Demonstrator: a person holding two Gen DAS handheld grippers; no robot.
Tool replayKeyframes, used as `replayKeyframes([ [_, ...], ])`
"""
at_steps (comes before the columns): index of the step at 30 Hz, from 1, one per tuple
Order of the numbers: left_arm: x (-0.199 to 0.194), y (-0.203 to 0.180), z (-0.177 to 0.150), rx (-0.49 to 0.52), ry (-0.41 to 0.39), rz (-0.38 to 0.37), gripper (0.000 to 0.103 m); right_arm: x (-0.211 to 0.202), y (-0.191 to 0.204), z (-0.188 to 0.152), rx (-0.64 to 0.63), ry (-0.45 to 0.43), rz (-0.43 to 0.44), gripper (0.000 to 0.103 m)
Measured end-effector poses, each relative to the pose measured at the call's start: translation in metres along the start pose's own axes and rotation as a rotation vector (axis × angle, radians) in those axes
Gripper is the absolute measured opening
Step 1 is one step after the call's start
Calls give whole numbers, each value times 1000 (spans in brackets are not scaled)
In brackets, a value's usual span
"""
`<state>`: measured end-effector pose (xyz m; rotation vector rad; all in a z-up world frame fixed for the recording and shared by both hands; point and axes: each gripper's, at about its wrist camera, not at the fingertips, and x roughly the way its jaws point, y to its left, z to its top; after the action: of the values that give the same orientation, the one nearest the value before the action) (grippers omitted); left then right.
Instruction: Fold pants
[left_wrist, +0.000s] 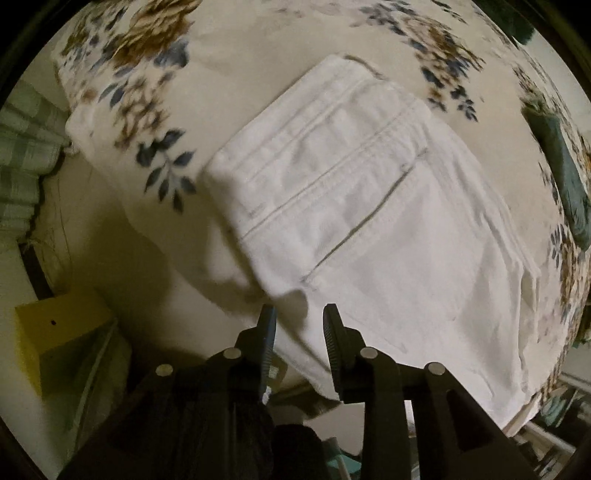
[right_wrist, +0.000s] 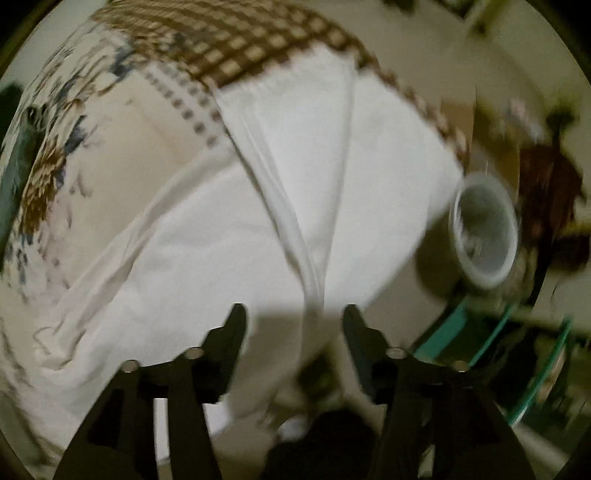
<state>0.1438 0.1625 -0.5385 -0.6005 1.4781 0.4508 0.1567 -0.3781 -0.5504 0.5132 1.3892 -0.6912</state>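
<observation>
Left claw (left_wrist: 300, 314): jaws parted, empty, poised over the near edge of the pants (left_wrist: 369, 206). Right claw (right_wrist: 294, 314): jaws spread wide, empty, above the pants (right_wrist: 229, 221), with a raised fabric ridge running between the fingers. Pants: white, folded into a thick rectangle, stitched seams and a pocket slit facing up, lying on the floral bedspread (left_wrist: 236, 48) near its edge. Pale cup (right_wrist: 484, 229) to the right, off the bed.
</observation>
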Motion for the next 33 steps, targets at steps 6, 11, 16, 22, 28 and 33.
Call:
replayKeyframes([
  [6,-1,-64,-4,166,-57,45,24,24,23,39,-189,-83,-133,68],
  [11,14,-110,-25,287,-32,50,24,30,-84,55,140,-36,-153,50],
  [16,34,-138,-44,378,15,69,76,20,-133,54,224,13,-106,52],
  [22,47,-155,-46,428,12,118,81,-2,-139,78,274,2,62,57],
  [28,36,-185,-51,457,-25,84,81,1,-14,80,106,235,431,57],
  [33,40,-221,-46,567,-73,113,81,-7,114,62,-320,231,449,57],
])
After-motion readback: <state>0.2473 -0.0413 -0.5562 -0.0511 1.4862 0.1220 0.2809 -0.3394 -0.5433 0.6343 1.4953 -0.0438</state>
